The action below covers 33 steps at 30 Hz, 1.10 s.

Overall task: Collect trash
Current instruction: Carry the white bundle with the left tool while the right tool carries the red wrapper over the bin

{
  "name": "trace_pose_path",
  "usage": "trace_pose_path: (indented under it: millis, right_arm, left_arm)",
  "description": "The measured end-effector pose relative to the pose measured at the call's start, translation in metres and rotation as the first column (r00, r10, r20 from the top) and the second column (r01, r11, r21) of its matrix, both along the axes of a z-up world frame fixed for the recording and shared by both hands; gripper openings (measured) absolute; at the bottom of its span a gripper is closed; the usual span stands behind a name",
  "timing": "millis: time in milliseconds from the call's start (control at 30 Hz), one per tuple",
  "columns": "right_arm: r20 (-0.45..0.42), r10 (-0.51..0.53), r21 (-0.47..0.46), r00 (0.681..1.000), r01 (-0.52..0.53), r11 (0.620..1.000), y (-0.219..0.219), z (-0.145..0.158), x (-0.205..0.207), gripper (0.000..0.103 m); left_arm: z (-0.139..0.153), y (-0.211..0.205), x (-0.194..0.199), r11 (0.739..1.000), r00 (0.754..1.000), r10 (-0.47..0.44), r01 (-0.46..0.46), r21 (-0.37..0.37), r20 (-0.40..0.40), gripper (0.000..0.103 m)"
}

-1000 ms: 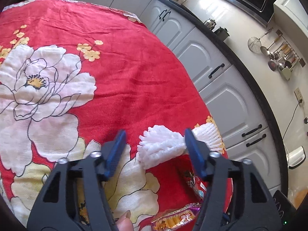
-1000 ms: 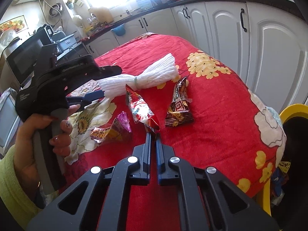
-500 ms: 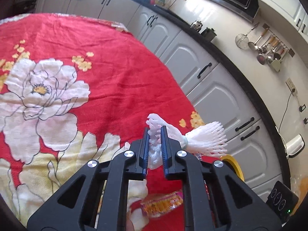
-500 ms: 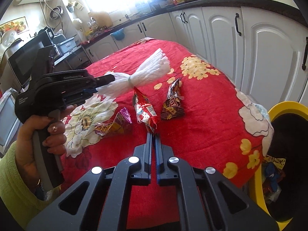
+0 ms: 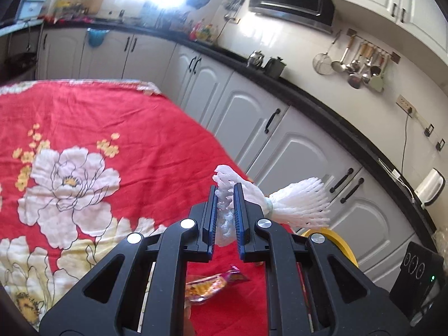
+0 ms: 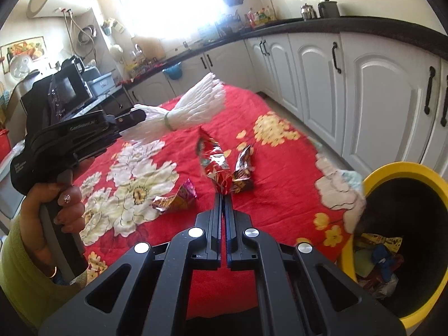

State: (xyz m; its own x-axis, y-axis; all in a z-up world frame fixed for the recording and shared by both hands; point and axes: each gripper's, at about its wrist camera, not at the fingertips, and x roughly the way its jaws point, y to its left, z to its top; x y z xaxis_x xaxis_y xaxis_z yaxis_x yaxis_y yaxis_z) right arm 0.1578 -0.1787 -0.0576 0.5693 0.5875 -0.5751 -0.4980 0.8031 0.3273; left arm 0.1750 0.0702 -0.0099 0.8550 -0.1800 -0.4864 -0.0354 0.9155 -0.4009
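Note:
My left gripper (image 5: 226, 189) is shut on a white foam net sleeve (image 5: 296, 203), tied at its middle by a band, and holds it in the air above the red flowered tablecloth (image 5: 140, 140). From the right wrist the same sleeve (image 6: 193, 109) juts from the left gripper (image 6: 140, 116), held by a person's hand (image 6: 56, 204). My right gripper (image 6: 223, 196) is shut on the lower end of a red foil wrapper (image 6: 214, 165), which stands up off the cloth. A dark snack packet (image 6: 243, 169) and a pink-gold wrapper (image 6: 176, 198) lie on the cloth.
A yellow-rimmed bin (image 6: 403, 240) with several pieces of trash inside stands off the table's right edge; its rim (image 5: 333, 238) shows behind the left gripper. White cabinets (image 6: 364, 89) line the far side. A wrapper (image 5: 212, 282) lies under the left gripper.
The left gripper closed on the foam sleeve and lifted it off the cloth. The right gripper rose and shifted toward the bin, taking the red foil wrapper up with it.

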Motion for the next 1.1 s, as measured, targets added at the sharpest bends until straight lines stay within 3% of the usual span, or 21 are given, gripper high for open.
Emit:
trace_pose_path:
  millis: [533,1100]
  right_arm:
    - [0.019,-0.096,0.001,0.995,0.096,0.995,-0.062,0.010,-0.022,0.002]
    - [0.003,-0.249,-0.010,0.968,0.249,0.968,-0.136,-0.004,-0.030,0.002]
  left_arm:
    - [0.033,-0.064,-0.019,0.989,0.987,-0.129,0.122,0.078,0.092,0.007]
    - [0.031,-0.125,-0.019,0.962,0.965,-0.246,0.232,0.144,0.090,0.007]
